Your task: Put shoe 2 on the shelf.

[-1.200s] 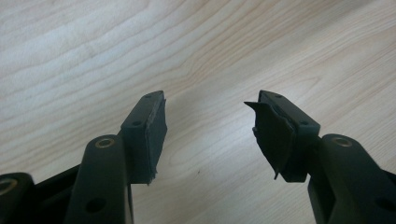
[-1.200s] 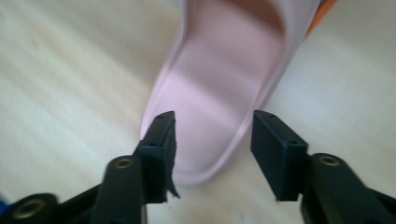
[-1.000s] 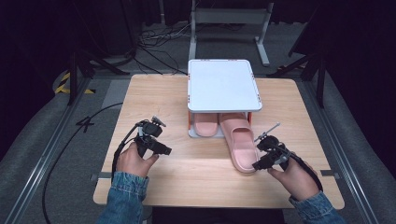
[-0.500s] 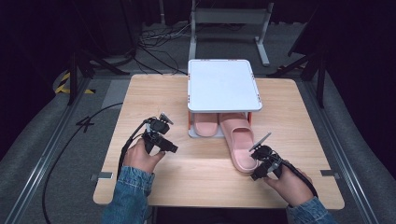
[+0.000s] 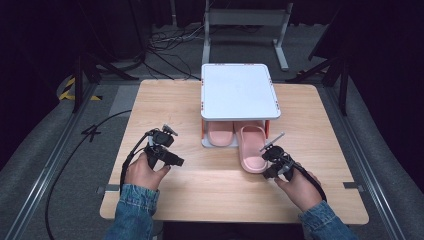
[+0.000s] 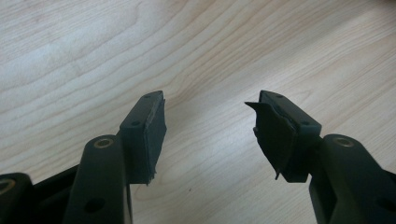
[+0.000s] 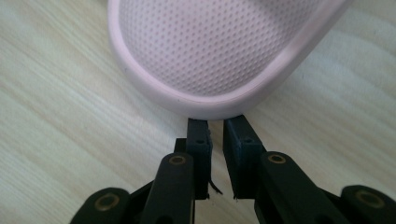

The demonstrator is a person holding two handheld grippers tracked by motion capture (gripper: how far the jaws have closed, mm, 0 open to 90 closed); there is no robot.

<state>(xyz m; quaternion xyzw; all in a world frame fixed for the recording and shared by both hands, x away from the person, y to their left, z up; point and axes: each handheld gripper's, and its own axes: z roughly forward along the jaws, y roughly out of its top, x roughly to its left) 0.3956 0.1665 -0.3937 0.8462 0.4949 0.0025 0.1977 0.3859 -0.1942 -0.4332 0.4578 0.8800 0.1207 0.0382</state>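
Observation:
A pink slipper [image 5: 251, 147] lies on the wooden table [image 5: 200, 190], toe under the white-topped rack [image 5: 239, 90] and heel toward me. A second pink slipper [image 5: 220, 136] sits under the rack to its left. My right gripper [image 5: 267, 167] is at the heel of the near slipper. In the right gripper view its jaws have just been closing: the right gripper [image 7: 215, 122] stands almost shut, tips against the slipper [image 7: 210, 46] heel wall, nothing between them. My left gripper [image 5: 177, 161] rests left of the rack. In its own view the left gripper [image 6: 210, 116] is open over bare wood.
The rack stands at the table's far middle on orange legs. Dark floor with cables [image 5: 165, 42] and metal frame legs [image 5: 280, 55] surrounds the table. Bare wood lies between my hands and along the front edge.
My right hand has come in low to the slipper's heel and its jaws have closed. The slipper has slid a little toward the rack. The left hand has hardly moved.

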